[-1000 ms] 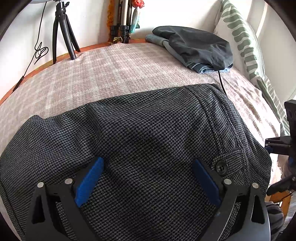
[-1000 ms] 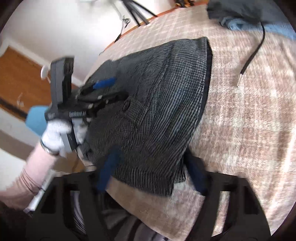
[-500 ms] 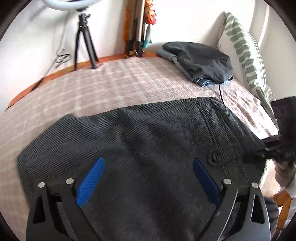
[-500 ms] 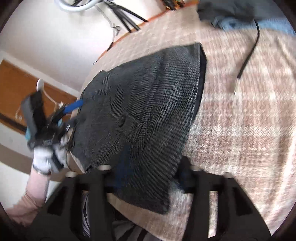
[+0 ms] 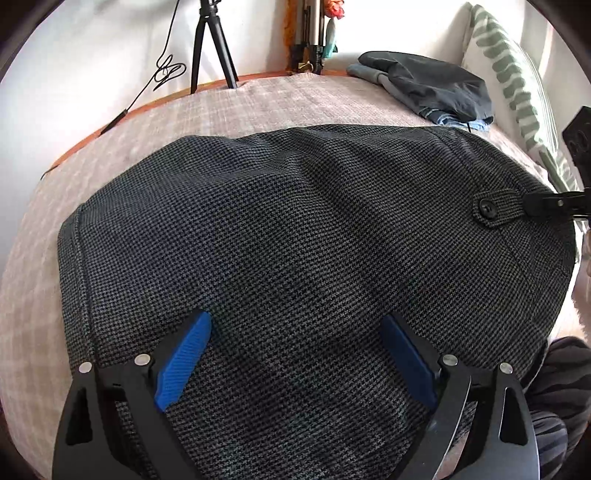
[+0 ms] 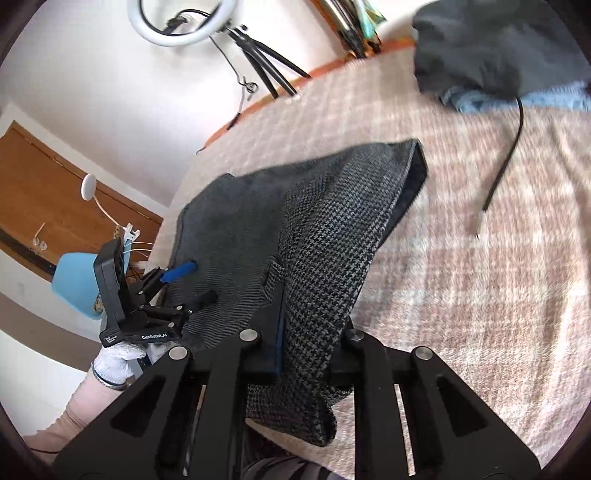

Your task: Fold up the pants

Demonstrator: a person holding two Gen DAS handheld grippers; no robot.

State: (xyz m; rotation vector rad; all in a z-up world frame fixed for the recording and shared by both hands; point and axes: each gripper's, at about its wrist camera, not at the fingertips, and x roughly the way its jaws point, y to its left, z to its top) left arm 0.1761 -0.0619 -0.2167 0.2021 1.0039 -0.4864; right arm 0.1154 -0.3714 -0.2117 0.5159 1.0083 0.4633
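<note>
Fingers: right gripper [image 6: 310, 354] clamped on pants [image 5: 295, 236] waistband, left gripper [image 5: 295, 354] spread wide above cloth; lift evenly, keep 2 edges aligned.

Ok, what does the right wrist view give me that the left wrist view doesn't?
Only the right wrist view: the ring light, the gloved left hand and the free end of the cable. Only the left wrist view: the button and the striped pillow. Both: the houndstooth pants, the checked bedspread, the dark clothes pile, the left claw open over the pants, and the right claw shut on their edge.
</note>
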